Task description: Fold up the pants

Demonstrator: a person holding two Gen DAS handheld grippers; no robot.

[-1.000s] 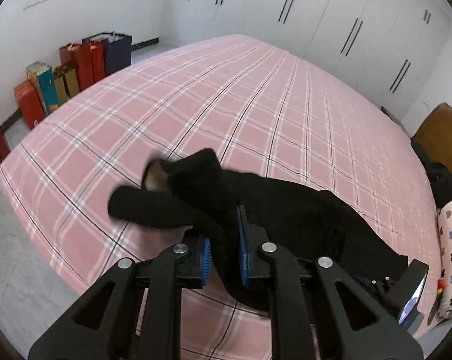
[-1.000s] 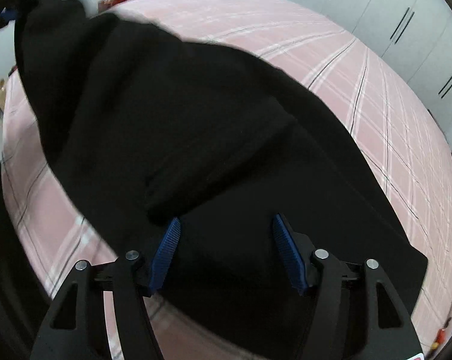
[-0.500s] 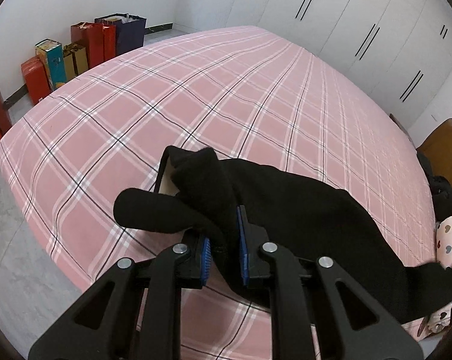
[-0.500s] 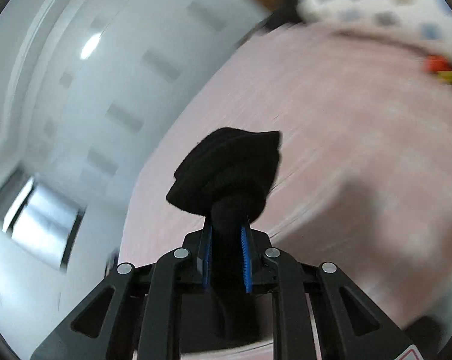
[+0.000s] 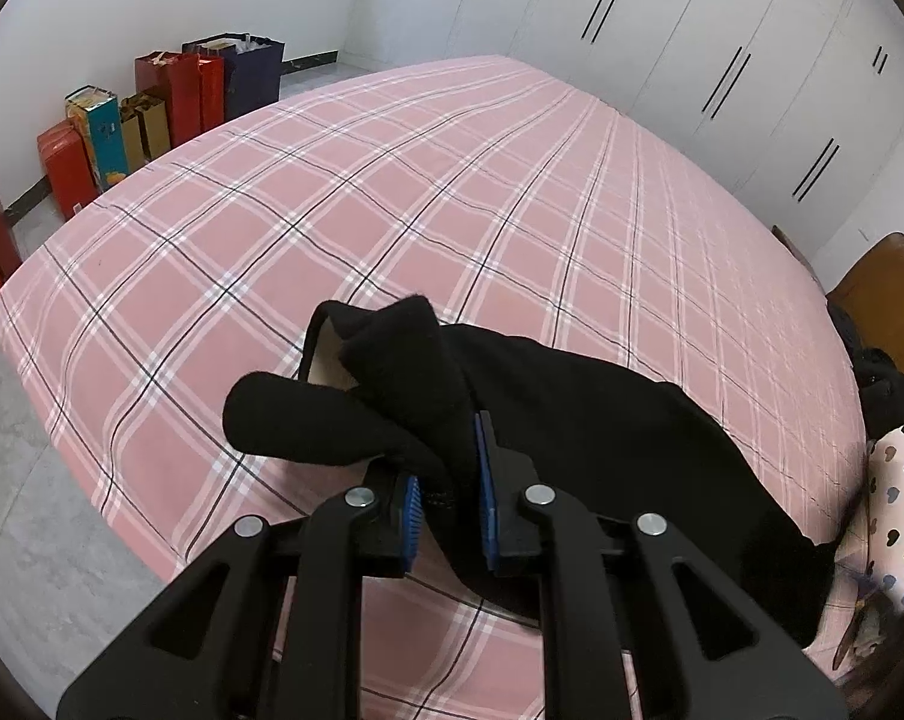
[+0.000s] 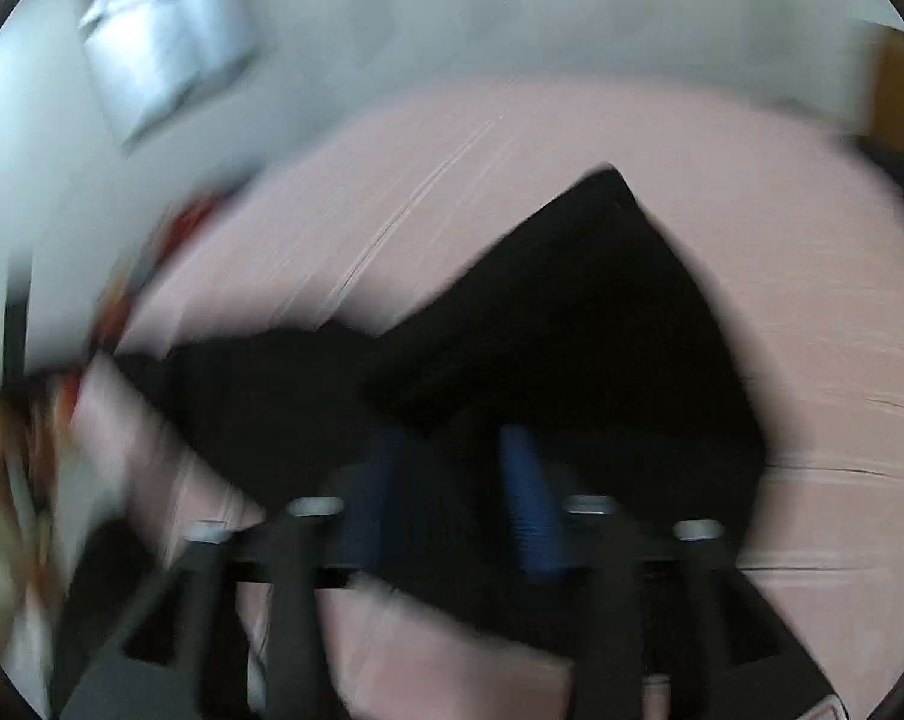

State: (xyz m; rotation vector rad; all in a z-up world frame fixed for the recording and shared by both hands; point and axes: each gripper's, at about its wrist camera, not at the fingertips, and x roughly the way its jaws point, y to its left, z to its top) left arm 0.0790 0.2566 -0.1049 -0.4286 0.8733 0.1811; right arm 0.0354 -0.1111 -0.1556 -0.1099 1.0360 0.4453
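Note:
Black pants (image 5: 571,414) lie bunched on the near part of a pink plaid bed (image 5: 422,192). My left gripper (image 5: 447,495) is shut on a fold of the pants near the waistband, whose pale lining (image 5: 326,369) shows. The right wrist view is heavily motion-blurred. There my right gripper (image 6: 452,492) has its blue pads (image 6: 526,498) around black pants fabric (image 6: 571,330), which rises to a peak over the bed (image 6: 811,300). The blur hides how tightly the jaws are closed.
Red, blue and brown gift bags and boxes (image 5: 128,114) stand on the floor along the left wall. White wardrobes (image 5: 721,48) line the far wall. A heart-patterned pillow (image 5: 901,510) and a brown headboard (image 5: 883,294) are at the right.
My right gripper closed on the pants, swung up fast and is now sweeping back over the bed, blurred. My left gripper kept its hold and barely moved. The pants shifted on the bed.

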